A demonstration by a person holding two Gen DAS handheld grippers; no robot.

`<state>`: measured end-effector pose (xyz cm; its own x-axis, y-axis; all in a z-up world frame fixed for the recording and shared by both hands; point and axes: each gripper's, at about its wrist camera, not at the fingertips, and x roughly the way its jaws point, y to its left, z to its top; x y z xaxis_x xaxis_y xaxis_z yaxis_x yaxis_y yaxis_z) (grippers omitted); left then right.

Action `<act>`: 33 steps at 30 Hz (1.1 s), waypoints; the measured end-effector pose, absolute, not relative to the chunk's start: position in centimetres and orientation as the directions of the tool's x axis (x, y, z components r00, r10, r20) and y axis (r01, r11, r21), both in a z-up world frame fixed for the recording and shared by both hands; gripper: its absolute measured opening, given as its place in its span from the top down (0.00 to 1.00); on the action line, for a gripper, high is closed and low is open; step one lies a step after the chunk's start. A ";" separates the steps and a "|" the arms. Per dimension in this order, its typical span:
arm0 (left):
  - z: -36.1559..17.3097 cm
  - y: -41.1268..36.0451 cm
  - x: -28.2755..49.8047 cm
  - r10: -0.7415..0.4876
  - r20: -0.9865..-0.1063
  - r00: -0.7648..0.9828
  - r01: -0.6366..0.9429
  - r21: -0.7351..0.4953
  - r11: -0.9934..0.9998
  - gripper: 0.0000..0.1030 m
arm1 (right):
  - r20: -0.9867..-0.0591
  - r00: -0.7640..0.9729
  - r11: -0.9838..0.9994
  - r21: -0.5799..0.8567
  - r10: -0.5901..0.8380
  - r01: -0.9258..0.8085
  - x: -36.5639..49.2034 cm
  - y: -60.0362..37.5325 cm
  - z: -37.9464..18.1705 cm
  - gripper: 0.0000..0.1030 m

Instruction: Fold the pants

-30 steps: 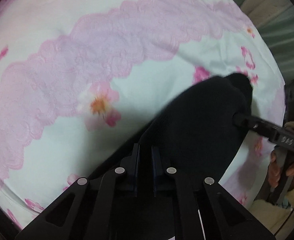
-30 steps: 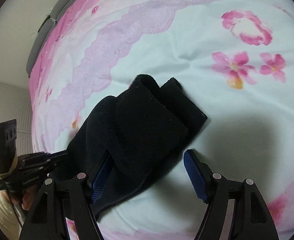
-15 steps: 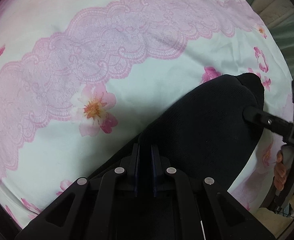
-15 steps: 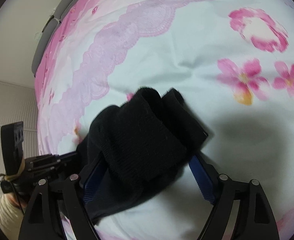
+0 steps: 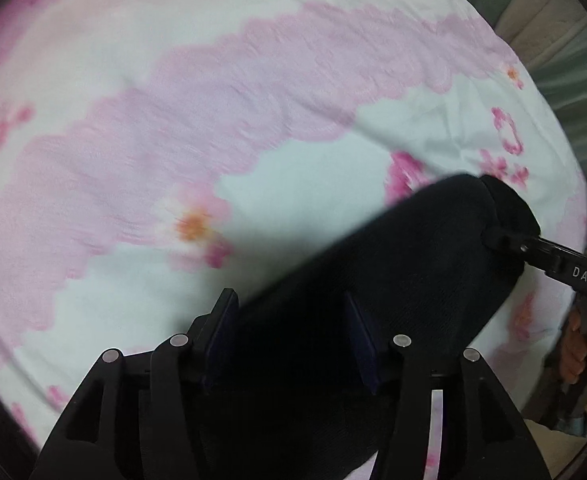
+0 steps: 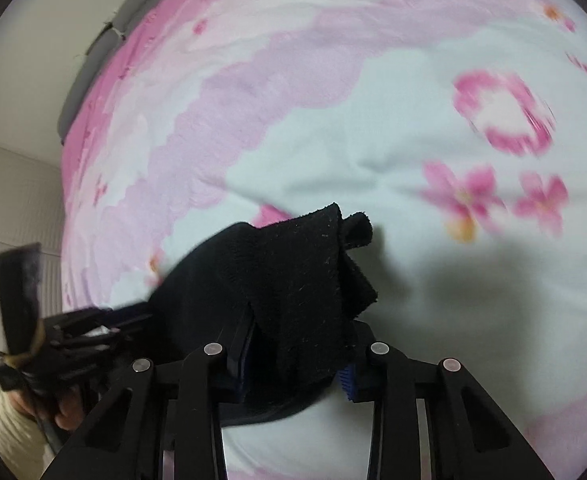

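Note:
The black pants (image 5: 393, 272) lie bunched and partly folded on the flowered bedsheet (image 5: 173, 120). My left gripper (image 5: 289, 340) stands open, its two fingers on either side of the dark cloth. In the right wrist view the pants (image 6: 293, 292) hang as a thick folded wad between my right gripper's fingers. My right gripper (image 6: 297, 360) is shut on that wad; it also shows in the left wrist view (image 5: 505, 236) at the pants' far end. The left gripper shows at the left of the right wrist view (image 6: 133, 316), blurred.
The white and pink sheet (image 6: 373, 120) covers the bed in both views. A grey bed edge (image 6: 93, 60) and a pale wall run along the left of the right wrist view. Curtains or furniture (image 5: 553, 40) stand beyond the bed's far right.
My left gripper has opened; it was shut on the pants half a second ago. My right gripper has closed from open onto the folded cloth. Both views are blurred by motion.

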<state>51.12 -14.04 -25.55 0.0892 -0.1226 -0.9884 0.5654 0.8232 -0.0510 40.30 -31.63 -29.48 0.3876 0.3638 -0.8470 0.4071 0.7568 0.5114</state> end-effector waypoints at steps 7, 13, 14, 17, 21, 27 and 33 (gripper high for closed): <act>-20.9 -8.2 46.8 -0.259 -0.948 0.183 0.439 -0.157 0.885 0.69 | -0.868 0.375 0.819 0.457 0.326 0.346 39.6 -31.5 -27.0 0.70; -26.9 -7.6 42.0 -0.344 -0.938 0.035 0.300 -0.319 0.899 0.87 | -0.859 0.408 0.843 0.446 0.308 0.302 39.7 -30.9 -24.7 0.73; -27.7 -7.9 41.6 -0.352 -0.936 0.014 0.302 -0.332 0.894 0.88 | -0.860 0.410 0.848 0.440 0.304 0.296 39.7 -30.8 -24.4 0.73; -28.8 -8.4 40.7 -0.319 -0.948 0.002 0.301 -0.304 0.904 0.88 | -0.854 0.420 0.846 0.447 0.307 0.291 39.6 -30.6 -23.8 0.74; -30.3 -8.6 41.3 -0.313 -0.950 -0.023 0.250 -0.308 0.918 0.88 | -0.844 0.426 0.848 0.460 0.326 0.263 39.3 -29.9 -22.5 0.74; -25.0 -6.7 43.6 -0.394 -0.912 0.109 0.231 -0.363 0.903 0.88 | -0.849 0.439 0.876 0.423 0.294 0.232 39.0 -29.1 -21.2 0.75; -26.4 -6.1 48.5 -0.360 -0.925 0.121 0.177 -0.336 0.925 0.88 | -0.835 0.461 0.883 0.426 0.300 0.198 38.4 -28.7 -19.4 0.74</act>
<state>48.50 -6.08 -26.37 0.1214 -0.3596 -0.9252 0.1767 0.9250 -0.3364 38.39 -28.69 -19.44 0.4608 0.2995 -0.8354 0.1984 0.8827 0.4260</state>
